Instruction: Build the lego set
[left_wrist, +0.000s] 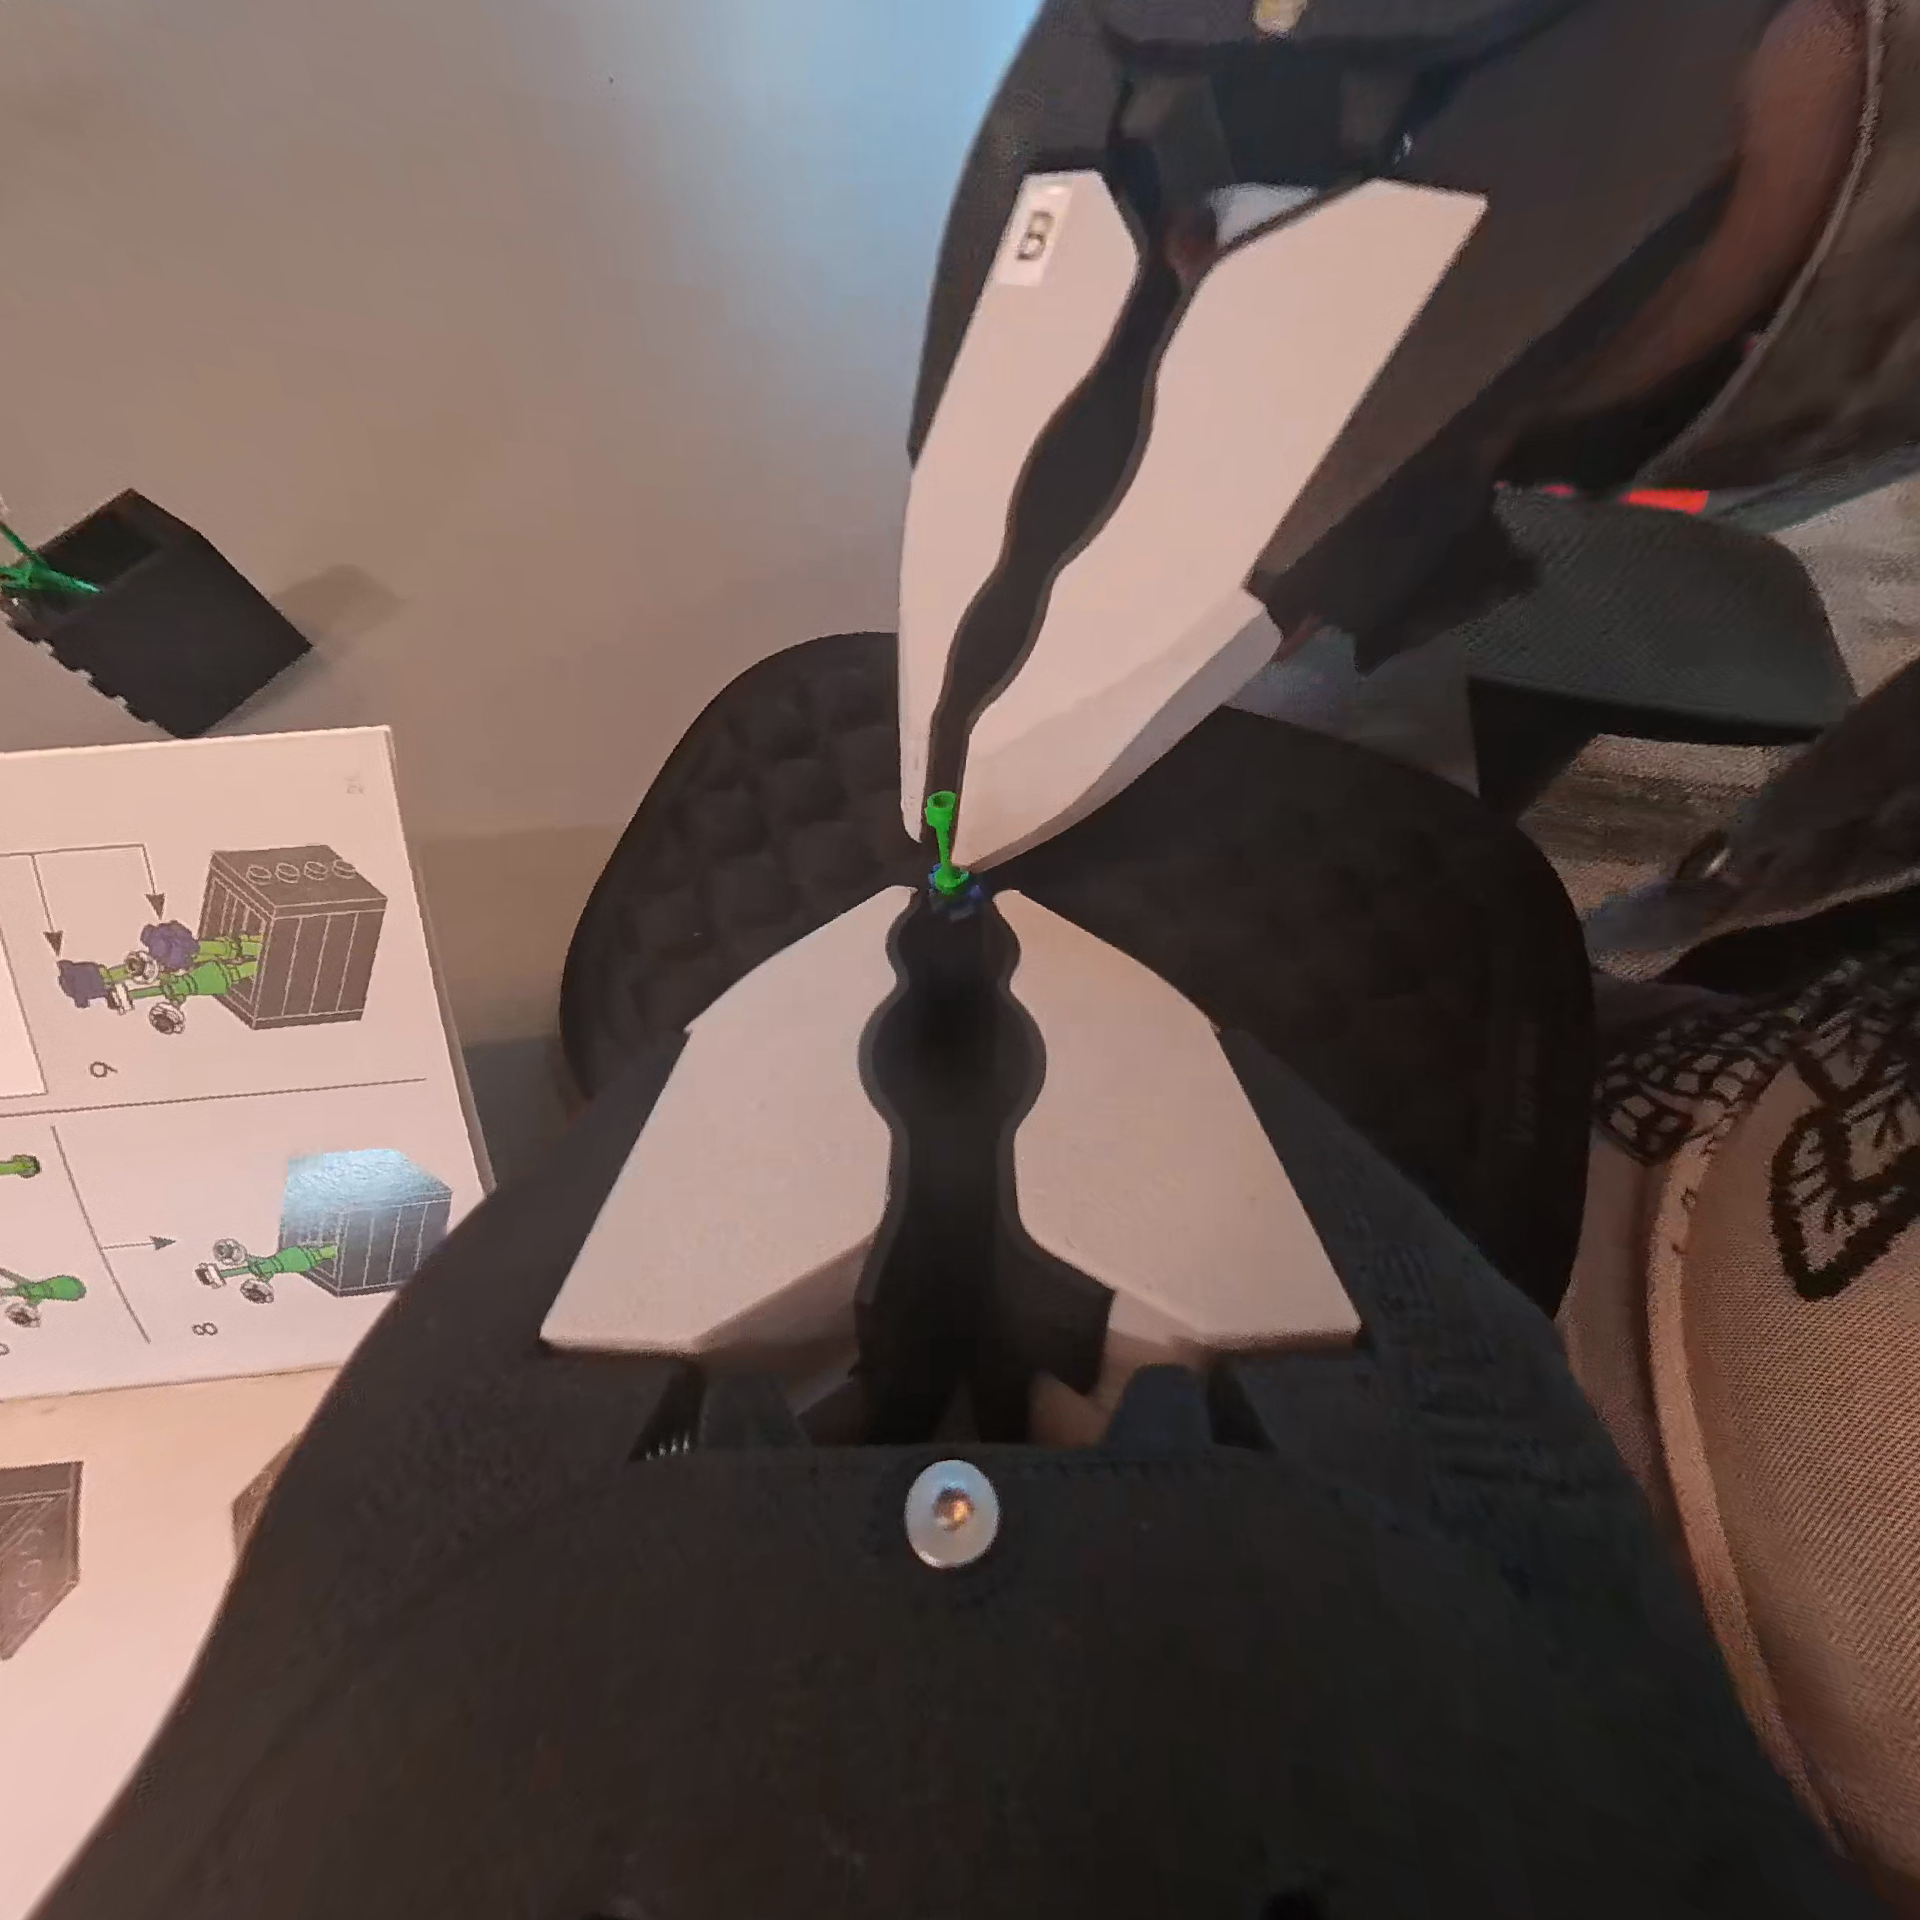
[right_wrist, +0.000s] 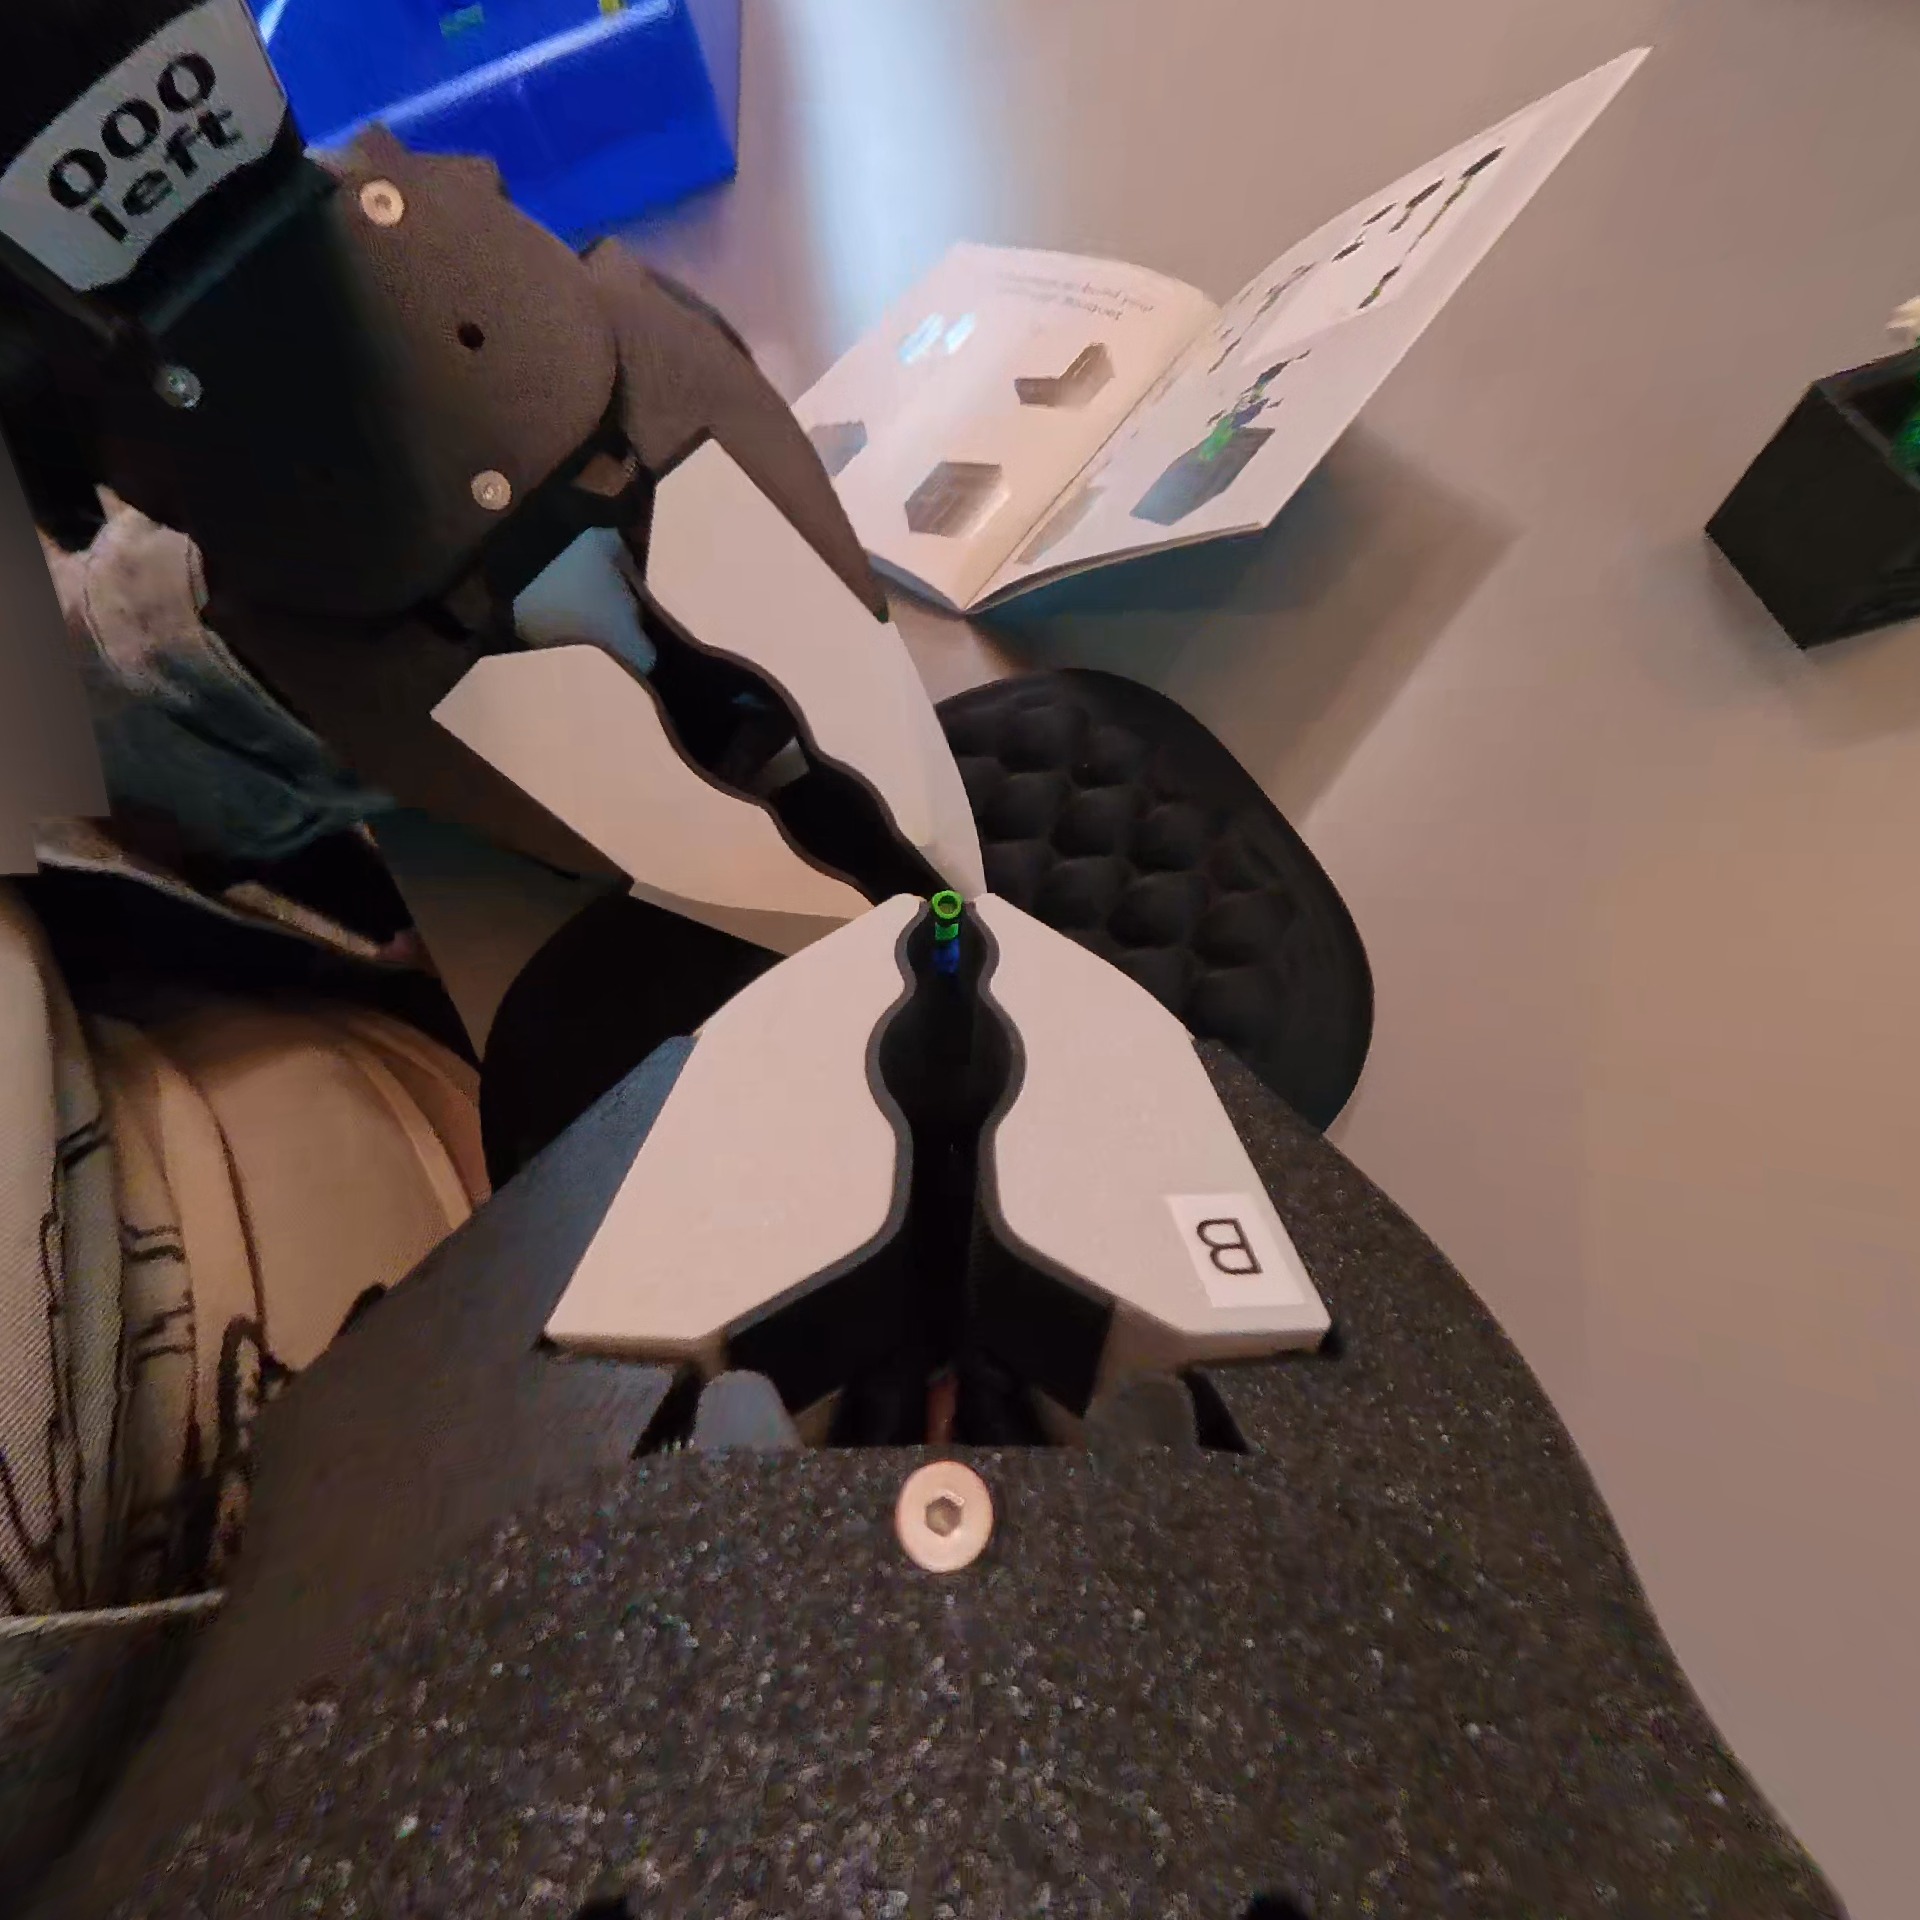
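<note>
My two grippers meet tip to tip above the table edge. In the left wrist view my left gripper (left_wrist: 954, 902) is shut on a small blue flower piece (left_wrist: 956, 898). A thin green stem (left_wrist: 943, 836) rises from it into the shut tips of my right gripper (left_wrist: 948, 857), which comes down from the top. In the right wrist view my right gripper (right_wrist: 948, 920) is pinched on the green stem (right_wrist: 945, 904), with the blue piece (right_wrist: 943, 958) just behind it. The left gripper (right_wrist: 925, 883) reaches in from the upper left.
An open instruction booklet (left_wrist: 208, 1039) (right_wrist: 1143, 416) lies on the grey table (left_wrist: 520, 364). A black brick box with green stems (left_wrist: 156, 613) (right_wrist: 1829, 499) stands farther out. A black honeycomb pad (right_wrist: 1143, 831) lies under the grippers. A blue box (right_wrist: 520, 94) is at the back. A person's patterned clothing (left_wrist: 1766, 1247) is close. Only a small space, under 4 cm, lies between the two pairs of fingers.
</note>
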